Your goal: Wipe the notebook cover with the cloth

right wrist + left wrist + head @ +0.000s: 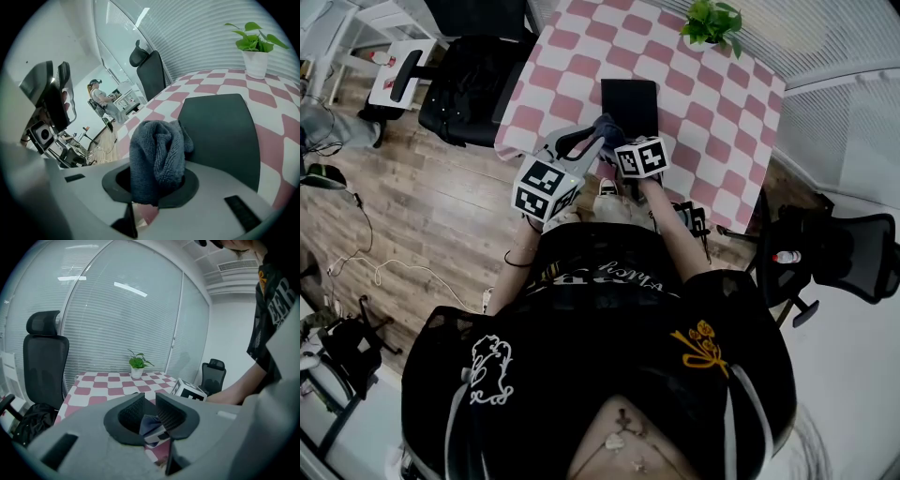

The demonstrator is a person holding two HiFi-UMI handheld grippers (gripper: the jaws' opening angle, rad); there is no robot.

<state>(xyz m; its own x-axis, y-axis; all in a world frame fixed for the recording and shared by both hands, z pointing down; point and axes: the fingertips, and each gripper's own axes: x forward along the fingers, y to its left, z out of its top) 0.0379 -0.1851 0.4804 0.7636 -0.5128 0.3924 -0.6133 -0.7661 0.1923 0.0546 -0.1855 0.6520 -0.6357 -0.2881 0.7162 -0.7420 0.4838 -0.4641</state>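
A black notebook (629, 101) lies flat on the pink-and-white checked table (694, 112), near its front edge. My right gripper (612, 133) hangs just over the notebook's near edge, shut on a bunched grey cloth (157, 154) that stands up out of its jaws. In the right gripper view the notebook (220, 136) lies right behind the cloth. My left gripper (584, 142) is beside it on the left, off the notebook. Its jaws stand a little apart with nothing between them (148, 401). Through that gap I see a bit of the cloth (149, 423).
A potted plant (712, 25) stands at the table's far side. A black office chair (478, 75) is left of the table and another (834, 248) to the right. Cables lie on the wood floor (384, 272) at the left.
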